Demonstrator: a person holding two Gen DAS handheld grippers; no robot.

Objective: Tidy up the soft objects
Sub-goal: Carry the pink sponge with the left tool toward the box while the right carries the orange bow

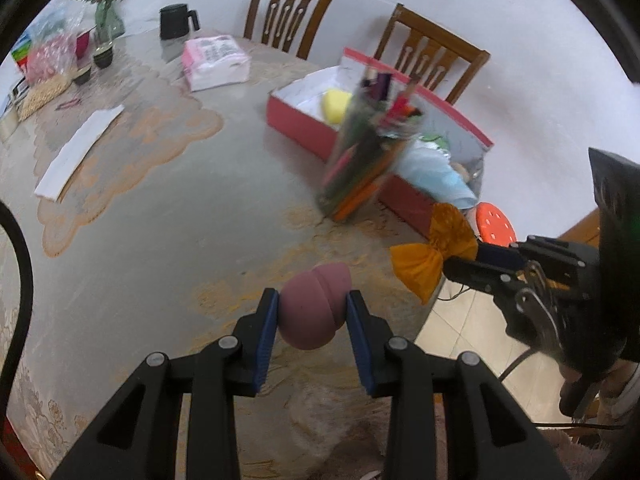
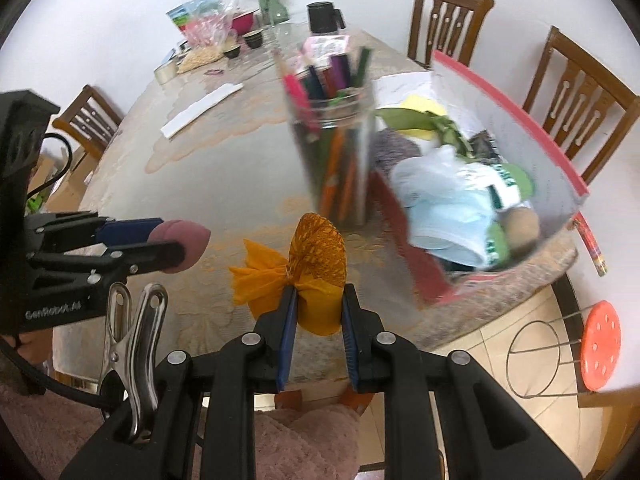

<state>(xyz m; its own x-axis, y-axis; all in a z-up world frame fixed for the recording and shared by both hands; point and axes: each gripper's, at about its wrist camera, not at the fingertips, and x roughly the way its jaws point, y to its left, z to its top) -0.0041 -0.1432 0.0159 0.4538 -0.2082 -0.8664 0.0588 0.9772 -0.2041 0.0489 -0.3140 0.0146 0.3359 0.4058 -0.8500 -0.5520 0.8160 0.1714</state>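
Dining table [image 1: 160,208], round, under a pale patterned cloth; white wall and tiled floor behind.

Item 1. Left gripper [image 1: 313,322], at 6 o'clock in its own view: blue pads clamped on a mauve egg-shaped sponge [image 1: 314,308], held clear above the cloth. Seen from the right wrist at 9 o'clock [image 2: 182,246].

Item 2. Right gripper [image 2: 318,312], at 6 o'clock in its own view: pads pinched on an orange bow [image 2: 308,276] of pleated cloth and netting, raised off the table. Seen from the left wrist at 3 o'clock [image 1: 434,256].

Item 3. Clear jar [image 2: 340,156] of coloured pencils, blurred, just beyond the bow at 12 o'clock, beside the box.

Item 4. Red box [image 2: 520,120], white inside, at 2 o'clock near the table edge; holds a yellow sponge [image 1: 336,106], pale blue cloth [image 2: 444,208] and other soft things.

Item 5. Orange stool [image 2: 600,350], on the floor at 4 o'clock.

Item 6. Far side, 11 to 12 o'clock: white paper strip [image 1: 80,148], pink tissue pack [image 1: 214,62], black mug [image 1: 176,22], green vase [image 1: 106,18].

Item 7. Two wooden chairs [image 1: 290,14] along the wall.
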